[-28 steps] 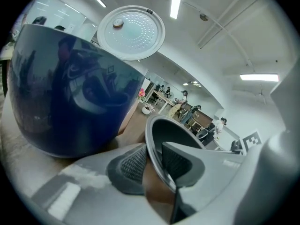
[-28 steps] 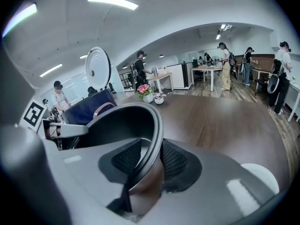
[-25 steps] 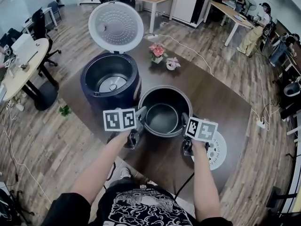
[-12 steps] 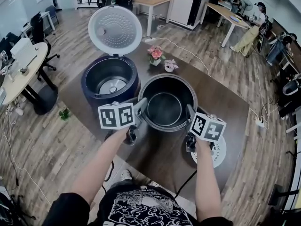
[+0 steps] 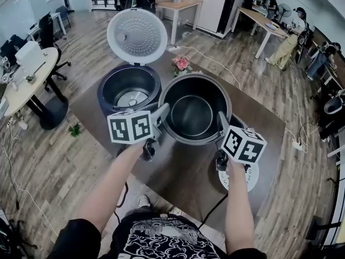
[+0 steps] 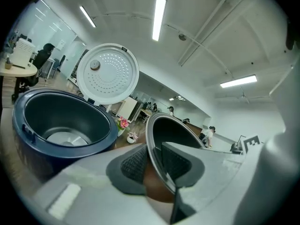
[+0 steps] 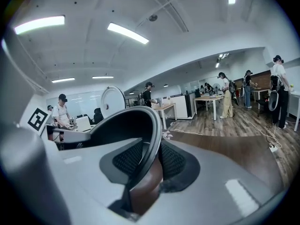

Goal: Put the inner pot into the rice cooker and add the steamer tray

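Two clamped grips on rim of dark round metal inner pot (image 5: 194, 115): left gripper (image 5: 161, 114), right gripper (image 5: 220, 122); held just beside open dark-blue rice cooker (image 5: 104, 97).

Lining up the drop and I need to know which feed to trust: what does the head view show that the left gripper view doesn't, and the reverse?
Head view only: the tray lying on the table, and the whole pot held beside the cooker, not yet over its opening.
Left gripper view only: the left gripper shut on the pot's rim, one pad inside and one outside.
Both: the cooker open with no pot in it, and its lid standing up.
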A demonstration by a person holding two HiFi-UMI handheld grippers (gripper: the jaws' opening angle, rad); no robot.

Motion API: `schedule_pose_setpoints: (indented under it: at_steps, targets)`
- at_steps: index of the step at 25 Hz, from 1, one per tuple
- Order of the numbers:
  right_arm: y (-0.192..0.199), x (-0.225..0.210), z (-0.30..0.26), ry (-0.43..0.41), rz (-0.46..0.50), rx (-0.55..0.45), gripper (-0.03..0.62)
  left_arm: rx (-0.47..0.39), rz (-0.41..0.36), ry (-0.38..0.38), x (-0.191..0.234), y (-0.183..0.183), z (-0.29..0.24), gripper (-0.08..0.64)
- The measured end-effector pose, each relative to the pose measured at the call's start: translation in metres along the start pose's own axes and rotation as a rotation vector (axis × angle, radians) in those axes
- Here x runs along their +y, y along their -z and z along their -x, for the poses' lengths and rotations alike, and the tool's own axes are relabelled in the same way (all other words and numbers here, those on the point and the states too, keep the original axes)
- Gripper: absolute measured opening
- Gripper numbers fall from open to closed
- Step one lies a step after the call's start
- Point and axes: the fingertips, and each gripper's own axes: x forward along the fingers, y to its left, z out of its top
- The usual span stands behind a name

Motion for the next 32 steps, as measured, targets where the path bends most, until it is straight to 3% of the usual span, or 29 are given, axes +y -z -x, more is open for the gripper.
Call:
schedule_pose_setpoints:
  at_steps: [8, 21, 32]
  targets:
    - [-0.030, 0.023, 0.002, -0.072, 0.037, -0.071, 0.112, -0.080, -0.015, -0.029, -0.006, -0.029, 0.023, 0.101]
    - [-0.065, 0.062, -0.002, -0.237, 0.084, -0.134, 0.112, -0.213, -0.044, -0.138, -0.012, -0.061, 0.069, 0.101]
    - [-0.081, 0.127, -0.030, -0.271, 0.100, -0.167, 0.114, -0.252, -0.055, -0.148, 0.035, -0.102, 0.104, 0.100]
